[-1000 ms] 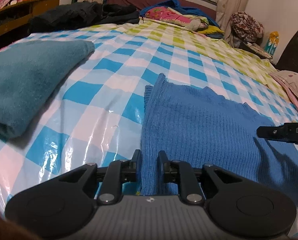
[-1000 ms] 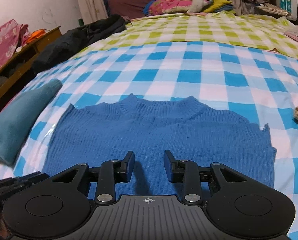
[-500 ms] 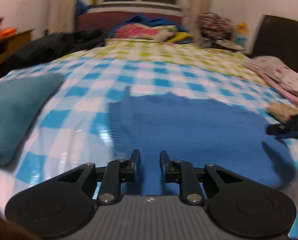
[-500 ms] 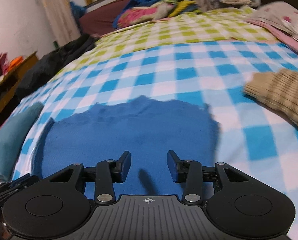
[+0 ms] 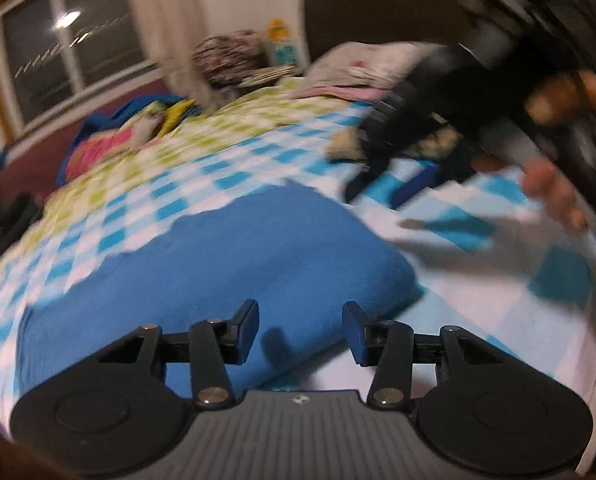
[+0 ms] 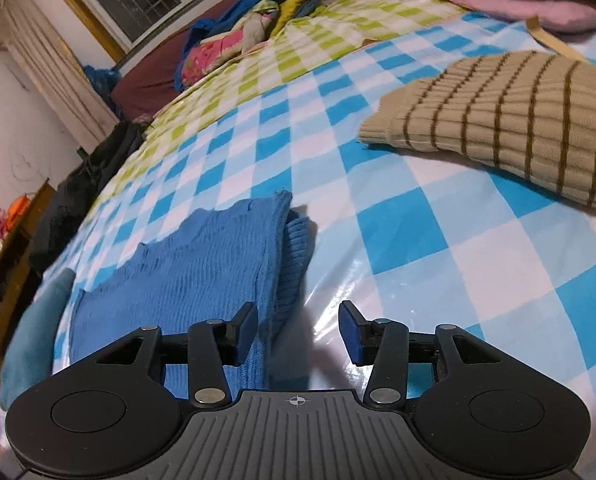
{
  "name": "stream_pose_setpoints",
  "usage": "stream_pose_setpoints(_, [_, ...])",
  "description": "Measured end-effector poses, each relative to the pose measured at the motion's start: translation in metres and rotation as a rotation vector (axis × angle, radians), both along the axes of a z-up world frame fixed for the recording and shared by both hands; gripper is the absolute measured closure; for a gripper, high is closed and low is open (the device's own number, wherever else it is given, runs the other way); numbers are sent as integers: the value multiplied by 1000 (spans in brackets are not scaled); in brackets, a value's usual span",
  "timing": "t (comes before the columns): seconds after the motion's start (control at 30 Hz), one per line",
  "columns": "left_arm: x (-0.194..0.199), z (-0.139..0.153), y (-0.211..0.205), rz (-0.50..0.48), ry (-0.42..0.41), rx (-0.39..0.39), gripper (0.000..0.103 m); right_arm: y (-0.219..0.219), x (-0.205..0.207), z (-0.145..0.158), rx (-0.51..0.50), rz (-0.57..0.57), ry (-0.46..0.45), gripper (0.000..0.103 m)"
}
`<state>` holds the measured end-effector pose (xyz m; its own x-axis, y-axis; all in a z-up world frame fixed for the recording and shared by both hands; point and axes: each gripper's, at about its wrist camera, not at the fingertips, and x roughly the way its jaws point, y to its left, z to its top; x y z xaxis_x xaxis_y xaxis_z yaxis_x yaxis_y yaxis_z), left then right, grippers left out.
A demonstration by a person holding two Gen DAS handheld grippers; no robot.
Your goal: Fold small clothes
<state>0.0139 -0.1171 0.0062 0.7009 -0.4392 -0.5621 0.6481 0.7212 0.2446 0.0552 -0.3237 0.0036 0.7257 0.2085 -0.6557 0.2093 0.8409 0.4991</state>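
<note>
A blue knit sweater [image 6: 201, 276] lies folded on the checked bed cover [image 6: 438, 248], with its folded edge on the right. It also shows in the blurred left wrist view [image 5: 237, 264]. My right gripper [image 6: 298, 330] is open and empty just above the sweater's right edge. My left gripper [image 5: 301, 332] is open and empty over the sweater's near right corner. The right gripper and the hand holding it [image 5: 418, 120] show blurred at the upper right of the left wrist view.
A tan striped sweater [image 6: 510, 120] lies to the right. A folded teal cloth [image 6: 33, 340] lies at the left. Piled clothes [image 6: 241, 32] sit at the bed's far end. Dark clothing [image 6: 89, 168] and a wooden shelf [image 6: 1, 264] are at the far left.
Both grippers have opened wider and swung to the right. The sweater now lies folded narrower, with a doubled right edge. The left wrist view is blurred by motion.
</note>
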Motion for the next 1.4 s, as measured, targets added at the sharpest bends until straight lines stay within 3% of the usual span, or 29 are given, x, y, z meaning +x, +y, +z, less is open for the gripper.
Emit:
stream_pose_setpoints(0.17, [-7,-20,-23,-34,-83,87,52,-10,5,-9,118,9,0,55])
stream_pose_setpoints(0.33, [-6,-27,-37,-31,-159,106,52,-13,15,-19,184,6,-5,54])
stream_pose_setpoints(0.6, [-12,-24,-22,-48,-117,60,52,-17,39,-31,249,17,-4,49])
stream_pose_setpoints(0.93, [-18,-26,-9,-83,-121,97,42,-11,60,-42,313,57,-19,48])
stream_pose_setpoints(1.1, [-16,-33,-32,-123,-193,149,41,-21,52,-42,367,38,-39,48])
stream_pose_setpoints(1.3, [-7,-35,-61,-100,-217,162,41,-31,58,-44,378,24,-40,48])
stream_pose_setpoints(1.37, [-6,-34,-62,-89,-205,148,46,-31,60,-43,365,34,-44,48])
stream_pose_setpoints(1.4, [-5,-32,-60,-85,-187,132,55,-32,60,-43,357,35,-47,48])
